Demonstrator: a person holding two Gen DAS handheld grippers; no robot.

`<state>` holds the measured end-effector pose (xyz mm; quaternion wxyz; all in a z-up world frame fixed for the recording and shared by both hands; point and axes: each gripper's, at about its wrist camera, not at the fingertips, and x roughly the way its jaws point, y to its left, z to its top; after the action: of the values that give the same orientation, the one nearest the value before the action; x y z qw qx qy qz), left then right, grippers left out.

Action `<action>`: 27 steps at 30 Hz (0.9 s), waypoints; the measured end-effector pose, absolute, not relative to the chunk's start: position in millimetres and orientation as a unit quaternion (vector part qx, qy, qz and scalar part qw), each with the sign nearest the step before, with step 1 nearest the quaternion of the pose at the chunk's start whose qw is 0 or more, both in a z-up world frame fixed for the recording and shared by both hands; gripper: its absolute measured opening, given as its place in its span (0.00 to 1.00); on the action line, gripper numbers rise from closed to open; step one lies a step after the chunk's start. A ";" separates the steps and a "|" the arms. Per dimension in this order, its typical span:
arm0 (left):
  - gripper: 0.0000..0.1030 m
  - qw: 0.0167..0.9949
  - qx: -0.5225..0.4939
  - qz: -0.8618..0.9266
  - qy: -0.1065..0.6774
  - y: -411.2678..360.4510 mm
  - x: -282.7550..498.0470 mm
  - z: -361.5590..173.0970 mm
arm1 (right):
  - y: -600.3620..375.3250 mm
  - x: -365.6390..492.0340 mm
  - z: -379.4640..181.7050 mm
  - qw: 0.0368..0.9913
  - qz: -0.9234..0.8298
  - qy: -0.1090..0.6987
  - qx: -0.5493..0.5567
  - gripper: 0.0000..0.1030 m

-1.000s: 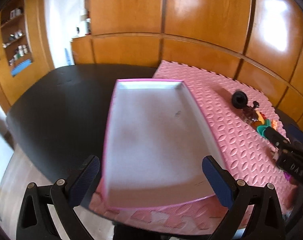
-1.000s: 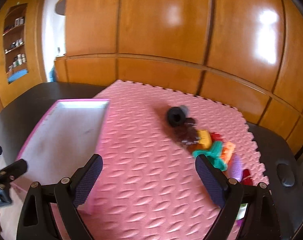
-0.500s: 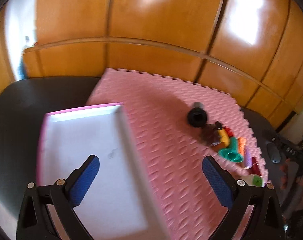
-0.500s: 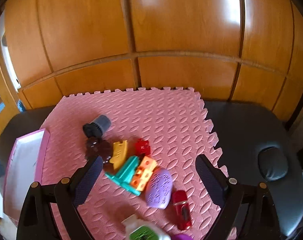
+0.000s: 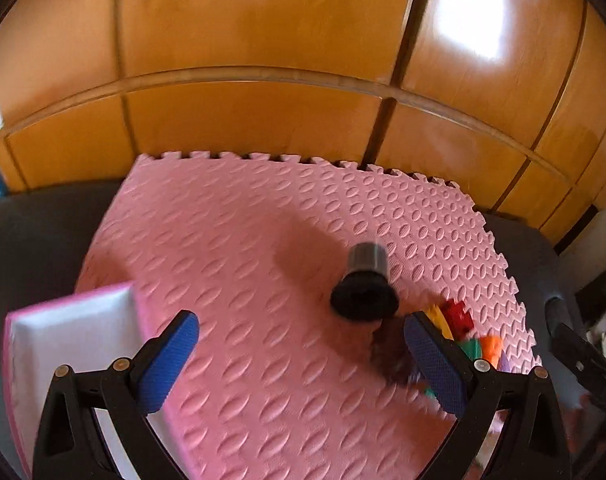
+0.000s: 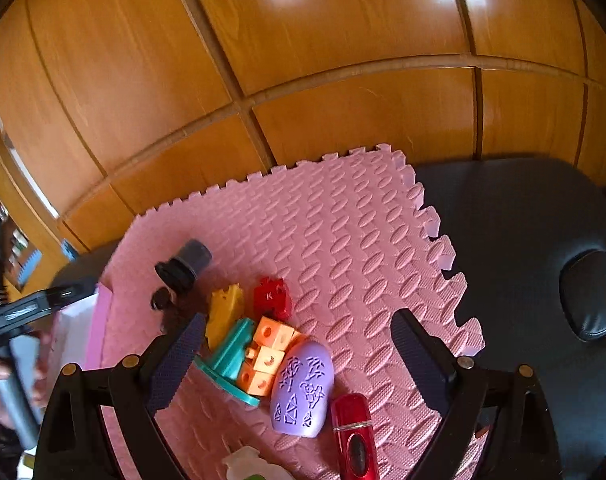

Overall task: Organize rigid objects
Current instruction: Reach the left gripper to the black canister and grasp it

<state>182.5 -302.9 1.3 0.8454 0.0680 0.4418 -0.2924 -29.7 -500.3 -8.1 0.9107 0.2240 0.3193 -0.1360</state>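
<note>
Starting w/ the biggest stuff: pink foam mat (image 6: pixel 343 240) fills the mid of both views, wood panels behind it. Pink-rimmed tray (image 5: pixel 75 344) sits lower left in the left wrist view, looks empty as far as I can see. Toy pile is bunched at lower center of the right wrist view: purple oval shell (image 6: pixel 303 392), teal cone piece (image 6: pixel 233 356), orange blocks (image 6: pixel 267 356), yellow piece (image 6: pixel 225 312), red car (image 6: pixel 353 436) at the bottom edge, red block (image 6: pixel 273 296), plus a dark funnel-ish cylinder (image 6: pixel 185 266) up-left of the pile.

Left gripper (image 5: pixel 299 360) is spread wide, nothing in it; right gripper (image 6: pixel 297 360) same, wide apart, hovering over the pile.

Imo all hard plastic, light, won't squash, prob a bit slick. Purple shell: pinch across the narrow width. Cylinder: take the straight barrel, not the flared end. Blocks: flat faces.
</note>
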 end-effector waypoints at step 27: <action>0.42 0.789 0.044 -0.331 0.516 -357.1 210.6 -50.1 | -512.3 -34.6 -3.1 0.909 -0.151 0.306 0.240 0.93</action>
<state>210.6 -357.1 -50.1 0.7888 0.0439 0.5160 -0.3310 -34.6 -512.3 -3.1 0.9090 0.2397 0.3057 -0.1510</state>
